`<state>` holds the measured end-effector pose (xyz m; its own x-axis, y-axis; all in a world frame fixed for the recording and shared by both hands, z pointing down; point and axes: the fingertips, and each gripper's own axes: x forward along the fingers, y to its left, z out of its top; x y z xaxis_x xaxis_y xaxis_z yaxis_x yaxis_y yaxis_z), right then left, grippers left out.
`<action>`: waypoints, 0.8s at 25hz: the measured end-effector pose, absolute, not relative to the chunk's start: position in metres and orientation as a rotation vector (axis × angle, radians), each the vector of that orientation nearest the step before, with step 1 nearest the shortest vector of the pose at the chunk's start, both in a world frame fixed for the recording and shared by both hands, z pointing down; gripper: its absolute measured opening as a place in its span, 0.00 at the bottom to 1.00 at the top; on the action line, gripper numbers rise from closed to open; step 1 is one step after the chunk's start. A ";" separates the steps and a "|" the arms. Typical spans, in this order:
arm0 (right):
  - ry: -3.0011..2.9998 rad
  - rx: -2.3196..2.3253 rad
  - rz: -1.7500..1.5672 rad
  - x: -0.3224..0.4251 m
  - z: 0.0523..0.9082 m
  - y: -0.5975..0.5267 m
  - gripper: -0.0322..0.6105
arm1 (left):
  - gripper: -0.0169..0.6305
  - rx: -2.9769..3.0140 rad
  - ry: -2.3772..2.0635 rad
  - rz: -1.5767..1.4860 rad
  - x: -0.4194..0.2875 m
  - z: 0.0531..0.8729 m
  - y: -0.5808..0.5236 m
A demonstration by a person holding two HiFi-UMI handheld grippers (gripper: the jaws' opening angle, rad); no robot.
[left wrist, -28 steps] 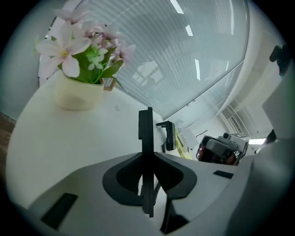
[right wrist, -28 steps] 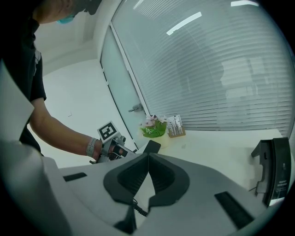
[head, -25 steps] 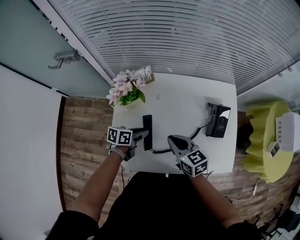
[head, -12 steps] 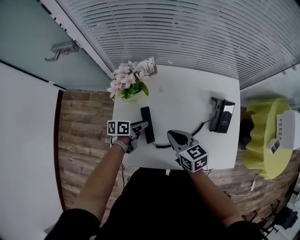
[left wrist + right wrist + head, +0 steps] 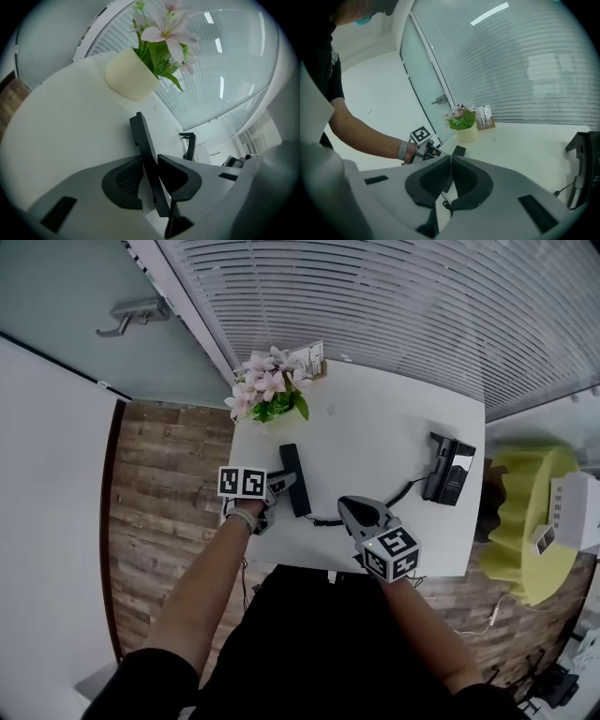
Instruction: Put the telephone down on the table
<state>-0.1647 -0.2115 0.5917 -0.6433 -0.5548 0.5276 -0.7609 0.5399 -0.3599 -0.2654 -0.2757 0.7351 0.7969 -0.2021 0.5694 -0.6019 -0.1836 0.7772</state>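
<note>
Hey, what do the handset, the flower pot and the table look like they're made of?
Handset: likely hard plastic, matte black, with crisp moulded edges.
Pot: smooth cream with no shine; ceramic or plastic, the look leaves it open.
Table: flat, even white with no grain; probably laminate or painted board.

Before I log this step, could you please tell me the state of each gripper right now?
Left gripper: open, jaws just been opening, telephone handset between them.
Right gripper: shut, empty.
</note>
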 end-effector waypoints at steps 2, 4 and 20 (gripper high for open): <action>-2.429 1.077 0.811 -0.166 0.591 -0.209 0.09 | 0.19 1.775 -0.644 0.440 -0.266 0.735 -0.276; -2.428 1.074 0.810 -0.167 0.590 -0.206 0.09 | 0.21 1.800 -0.670 0.488 -0.267 0.735 -0.275; -2.402 1.101 0.760 -0.167 0.577 -0.195 0.09 | 0.29 1.979 -0.869 0.836 -0.277 0.737 -0.276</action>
<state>-0.1671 -0.1945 0.5772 -0.6155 -0.5672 0.5473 -0.7787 0.5447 -0.3113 -0.2774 -0.2757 0.7371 0.5454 -0.2732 0.7924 -0.8025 -0.4432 0.3995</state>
